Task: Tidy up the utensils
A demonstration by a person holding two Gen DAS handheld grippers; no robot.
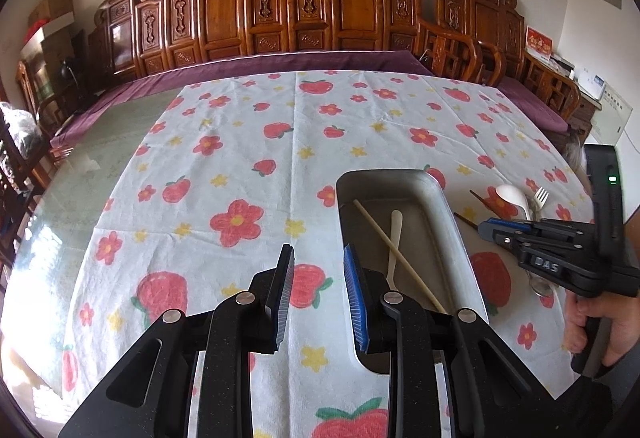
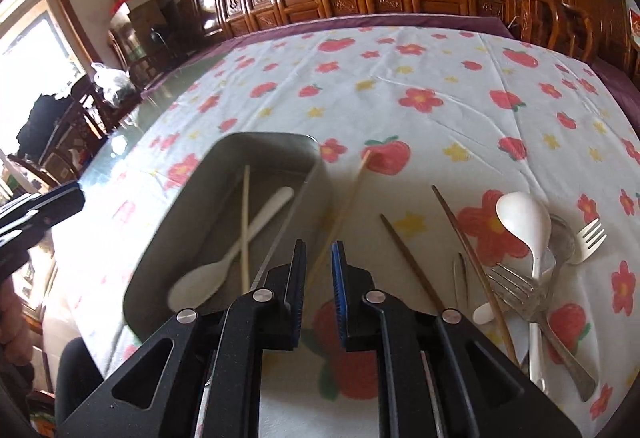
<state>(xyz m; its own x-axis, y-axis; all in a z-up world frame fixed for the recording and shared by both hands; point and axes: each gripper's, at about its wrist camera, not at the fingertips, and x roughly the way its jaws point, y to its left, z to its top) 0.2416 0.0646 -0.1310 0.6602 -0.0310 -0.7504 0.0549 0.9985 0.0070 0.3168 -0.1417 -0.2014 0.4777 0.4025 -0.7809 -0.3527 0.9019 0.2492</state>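
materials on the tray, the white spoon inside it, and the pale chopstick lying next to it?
Tray: looks like metal, dull grey brushed finish with soft glare on rim and walls.
White spoon in the tray: probably plastic or melamine; opaque, smooth, faint gloss. Ceramic can't be ruled out.
Pale chopstick in the tray: looks like bamboo or light wood; matte, straw-coloured, no shine.

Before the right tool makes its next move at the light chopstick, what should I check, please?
1. The right tool is open: ok.
2. The light chopstick lies between its fingers: ok.
3. Pads touching that chopstick: cannot tell.
4. The tray has room beside its white spoon: ok.
5. The left tool is empty: ok.
6. The dark chopsticks lie apart: ok.
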